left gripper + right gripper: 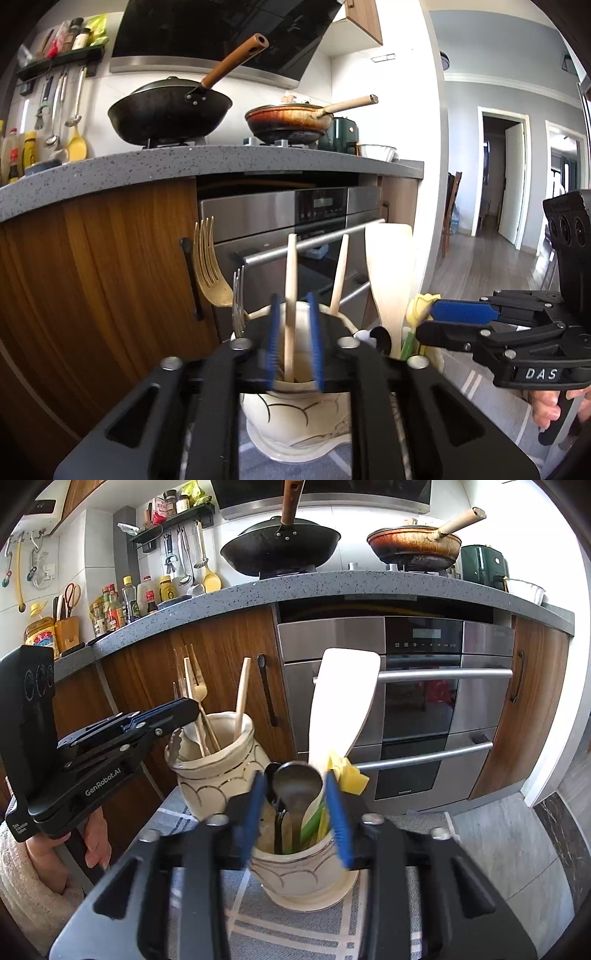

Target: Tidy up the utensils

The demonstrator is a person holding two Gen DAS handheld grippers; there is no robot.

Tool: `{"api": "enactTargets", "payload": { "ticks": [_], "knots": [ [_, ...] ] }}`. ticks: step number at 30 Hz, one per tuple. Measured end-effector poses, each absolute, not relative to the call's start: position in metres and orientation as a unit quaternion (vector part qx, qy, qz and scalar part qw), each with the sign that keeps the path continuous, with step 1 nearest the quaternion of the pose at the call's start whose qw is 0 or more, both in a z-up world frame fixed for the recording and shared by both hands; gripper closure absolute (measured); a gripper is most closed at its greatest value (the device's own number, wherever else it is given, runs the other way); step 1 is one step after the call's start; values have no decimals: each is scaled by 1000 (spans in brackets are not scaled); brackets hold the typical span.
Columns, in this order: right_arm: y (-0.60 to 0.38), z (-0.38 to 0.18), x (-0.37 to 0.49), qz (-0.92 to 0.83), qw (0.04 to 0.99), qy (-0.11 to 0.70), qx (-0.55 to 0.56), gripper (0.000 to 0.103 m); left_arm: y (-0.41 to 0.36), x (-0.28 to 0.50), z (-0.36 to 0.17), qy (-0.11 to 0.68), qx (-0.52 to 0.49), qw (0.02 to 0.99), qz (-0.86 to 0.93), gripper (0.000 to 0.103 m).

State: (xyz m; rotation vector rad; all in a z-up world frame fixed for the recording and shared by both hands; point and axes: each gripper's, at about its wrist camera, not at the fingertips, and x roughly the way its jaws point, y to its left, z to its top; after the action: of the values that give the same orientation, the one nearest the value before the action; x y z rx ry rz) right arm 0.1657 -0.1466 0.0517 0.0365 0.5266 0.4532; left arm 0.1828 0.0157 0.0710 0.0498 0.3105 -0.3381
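Note:
Two cream ceramic jars stand side by side on a striped cloth. The left jar [295, 424] [218, 771] holds chopsticks [290, 291], a gold fork [210, 266] and a silver fork [238, 295]. My left gripper [293, 347] hovers over this jar, its blue pads on either side of one chopstick with a gap, open. The right jar [303, 875] holds a wooden spatula [343, 701], dark metal spoons [295, 786] and a yellow-green utensil [347, 771]. My right gripper [295, 812] is open above that jar, straddling the spoons.
A steel oven [406, 701] and wooden cabinets [207, 657] stand behind the jars. On the grey counter [332, 583] above are a black wok [280, 546] and a frying pan [413, 546]. A doorway and hallway [498, 221] open to the right.

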Motion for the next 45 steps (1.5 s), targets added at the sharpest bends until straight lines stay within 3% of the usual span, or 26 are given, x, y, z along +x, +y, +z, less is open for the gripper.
{"api": "enactTargets", "payload": {
  "ticks": [1, 2, 4, 16, 19, 23, 25, 29, 32, 45],
  "knots": [
    [-147, 53, 164, 222, 941, 256, 17, 61, 17, 181, 74, 150, 22, 974, -167, 68],
    [-147, 55, 161, 223, 941, 253, 16, 57, 18, 179, 77, 148, 19, 974, -171, 67],
    [-149, 59, 155, 220, 943, 250, 16, 53, 18, 173, 82, 148, 17, 974, -172, 66],
    [-174, 47, 102, 206, 938, 277, 29, 51, 39, 105, 80, 201, 0, 965, -167, 64],
    [-176, 36, 85, 190, 940, 283, 29, 51, 48, 90, 63, 222, -16, 962, -156, 52],
    [-172, 24, 66, 168, 947, 274, 23, 39, 55, 77, 42, 250, -33, 958, -135, 44],
    [-168, 16, 59, 159, 948, 276, 17, 33, 56, 69, 35, 253, -33, 959, -121, 25],
    [-161, 5, 48, 149, 949, 279, 10, 17, 52, 58, 29, 257, -27, 960, -110, 22],
    [-159, 1, 41, 143, 951, 274, 0, 5, 48, 52, 24, 264, -20, 960, -96, 14],
    [-163, -6, 20, 115, 963, 244, -14, 5, 28, 32, 10, 248, 23, 966, -64, 10]
  ]
}}
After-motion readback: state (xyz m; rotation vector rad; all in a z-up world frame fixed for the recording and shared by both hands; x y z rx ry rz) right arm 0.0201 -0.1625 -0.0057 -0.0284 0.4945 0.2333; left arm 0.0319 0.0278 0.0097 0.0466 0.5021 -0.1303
